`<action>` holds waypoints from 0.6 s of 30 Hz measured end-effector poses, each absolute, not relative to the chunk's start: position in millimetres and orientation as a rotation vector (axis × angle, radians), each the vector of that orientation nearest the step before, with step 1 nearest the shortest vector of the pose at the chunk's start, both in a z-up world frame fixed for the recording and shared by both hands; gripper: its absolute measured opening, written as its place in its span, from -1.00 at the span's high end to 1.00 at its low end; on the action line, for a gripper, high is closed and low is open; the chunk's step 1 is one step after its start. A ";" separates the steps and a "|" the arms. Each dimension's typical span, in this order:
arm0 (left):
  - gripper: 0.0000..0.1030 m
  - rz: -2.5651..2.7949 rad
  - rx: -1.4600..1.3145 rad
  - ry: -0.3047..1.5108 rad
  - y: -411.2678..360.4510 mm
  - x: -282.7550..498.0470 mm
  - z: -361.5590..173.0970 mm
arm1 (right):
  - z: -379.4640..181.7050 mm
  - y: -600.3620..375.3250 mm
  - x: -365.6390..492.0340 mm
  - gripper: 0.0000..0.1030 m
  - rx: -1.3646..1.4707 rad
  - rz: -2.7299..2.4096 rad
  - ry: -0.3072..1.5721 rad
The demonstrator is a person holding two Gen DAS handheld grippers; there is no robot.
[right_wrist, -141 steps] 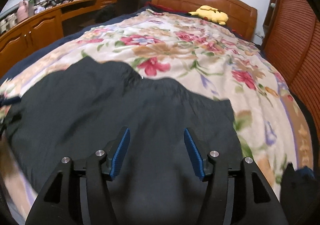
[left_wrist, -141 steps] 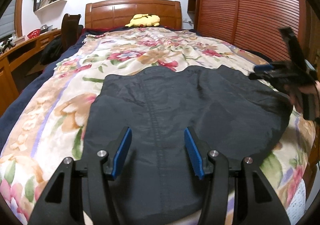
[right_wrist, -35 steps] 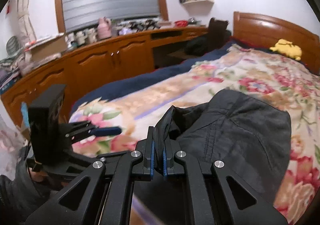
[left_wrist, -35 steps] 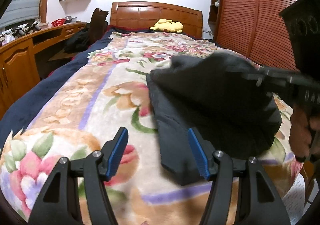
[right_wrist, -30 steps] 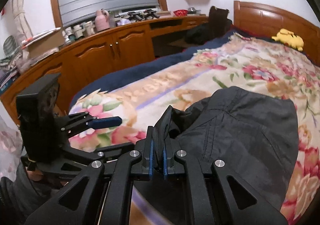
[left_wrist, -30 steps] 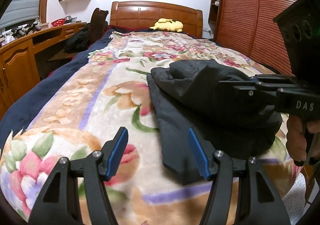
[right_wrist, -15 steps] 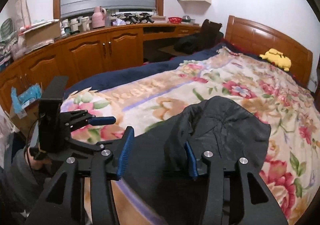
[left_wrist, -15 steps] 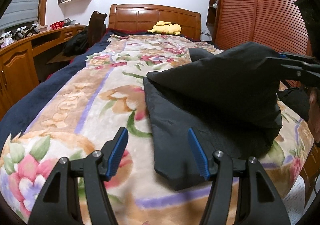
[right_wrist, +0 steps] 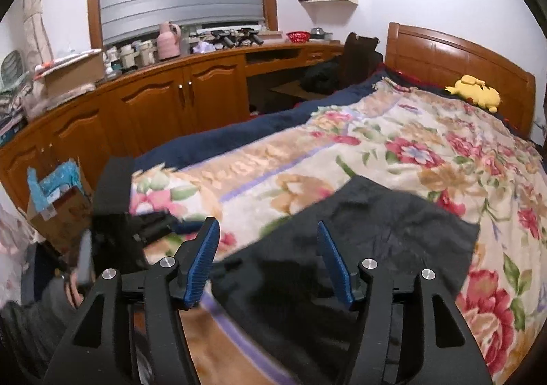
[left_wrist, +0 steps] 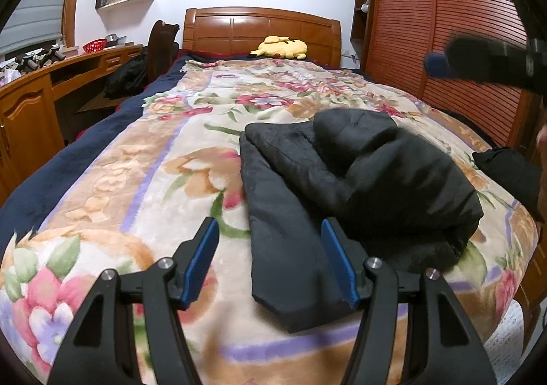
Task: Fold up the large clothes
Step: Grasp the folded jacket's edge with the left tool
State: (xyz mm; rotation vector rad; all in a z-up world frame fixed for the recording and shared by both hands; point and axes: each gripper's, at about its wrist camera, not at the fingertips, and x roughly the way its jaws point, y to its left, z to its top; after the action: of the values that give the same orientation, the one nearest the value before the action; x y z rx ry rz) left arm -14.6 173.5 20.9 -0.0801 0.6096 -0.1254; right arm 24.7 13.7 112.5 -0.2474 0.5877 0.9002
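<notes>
Left wrist, black jacket (left_wrist: 359, 173), floral blanket (left_wrist: 143, 180)

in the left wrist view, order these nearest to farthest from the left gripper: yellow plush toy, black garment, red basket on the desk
1. black garment: on the floral blanket, its near corner lying between the open fingers of the left gripper.
2. red basket: far left, on the wooden desk.
3. yellow plush toy: farthest, against the headboard, right of centre.
</notes>
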 end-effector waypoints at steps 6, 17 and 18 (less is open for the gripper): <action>-0.19 -0.130 -0.089 0.586 176.3 -19.0 25.3 | 117.5 18.5 23.5 -0.19 -0.325 0.842 0.555; -0.19 -0.194 -0.105 0.531 166.3 -29.4 38.7 | 78.6 -48.4 55.2 -0.19 -0.304 0.676 0.632; -0.19 -0.204 -0.107 0.527 163.2 -29.4 39.8 | 74.6 -54.0 57.9 -0.19 -0.302 0.662 0.640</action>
State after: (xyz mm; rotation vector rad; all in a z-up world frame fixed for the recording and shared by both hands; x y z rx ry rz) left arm -29.4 163.2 39.8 -0.1067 0.5266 -0.2043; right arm 57.9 -54.0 74.6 -0.3022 0.6397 0.6623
